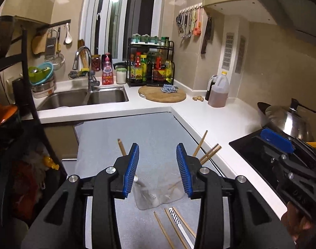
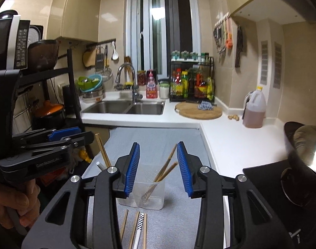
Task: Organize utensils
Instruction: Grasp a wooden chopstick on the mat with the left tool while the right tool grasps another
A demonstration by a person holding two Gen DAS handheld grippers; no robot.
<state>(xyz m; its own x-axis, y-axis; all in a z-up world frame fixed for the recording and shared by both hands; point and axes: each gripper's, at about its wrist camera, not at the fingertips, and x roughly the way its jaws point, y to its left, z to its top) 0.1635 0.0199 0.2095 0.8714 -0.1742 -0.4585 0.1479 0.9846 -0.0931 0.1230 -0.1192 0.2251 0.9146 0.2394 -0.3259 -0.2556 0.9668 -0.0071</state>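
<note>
clear cup – 1 | chopsticks standing in cup – about 4, some hidden by fingers | chopsticks lying on mat – 4, one white patterned | grippers – 2 | sink basins – 2

Grey tabletop sits up front, with a clear plastic cup standing upright on it. Just before the cup lie loose wooden chopsticks and one white patterned stick, side by side on the grey surface.
</note>
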